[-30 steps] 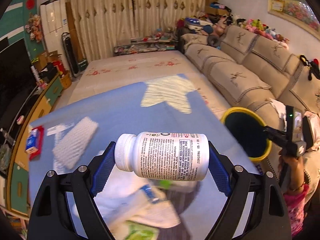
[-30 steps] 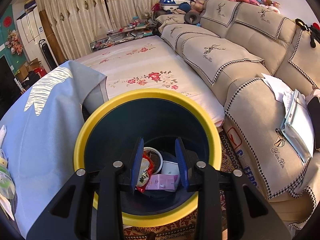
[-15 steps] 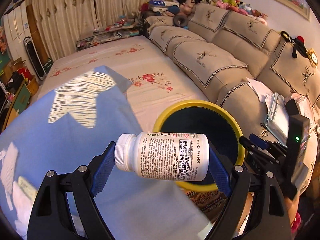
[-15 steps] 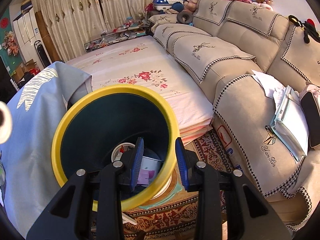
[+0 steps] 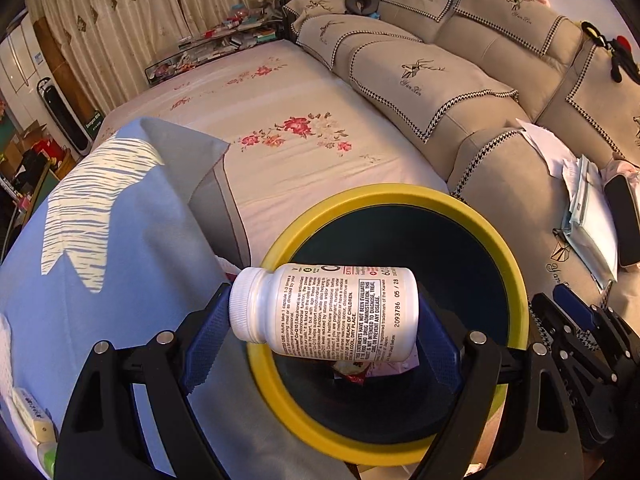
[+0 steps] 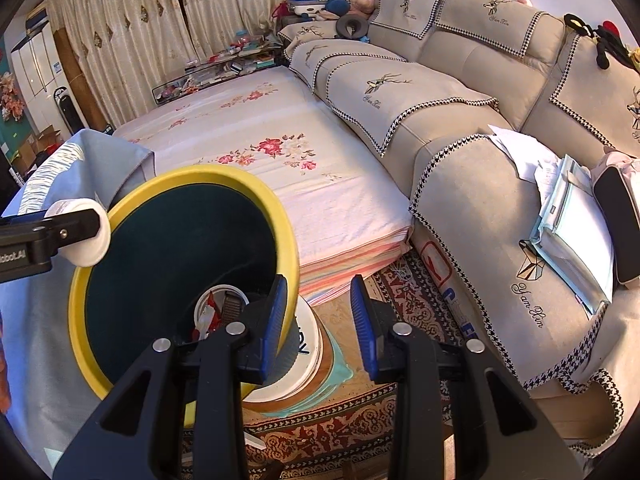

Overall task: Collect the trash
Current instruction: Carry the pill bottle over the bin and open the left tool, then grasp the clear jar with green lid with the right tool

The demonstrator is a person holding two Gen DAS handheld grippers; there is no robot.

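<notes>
Left gripper [image 5: 320,336] swung from table to over bin [image 5: 516,276], bottle [image 5: 332,314] clamped sideways between wide jaws. Right gripper [image 6: 320,312] half-open, empty, bin rim just left of it.

A white plastic pill bottle [image 5: 324,312] with black print hangs over the round dark-green bin with a yellow rim [image 5: 516,280]; beside the bin, a cream bedsheet with red flowers [image 5: 296,132].

Both grippers [image 5: 320,338] [image 6: 320,312] match — black frames, blue ribbed pads, silver screws.
</notes>
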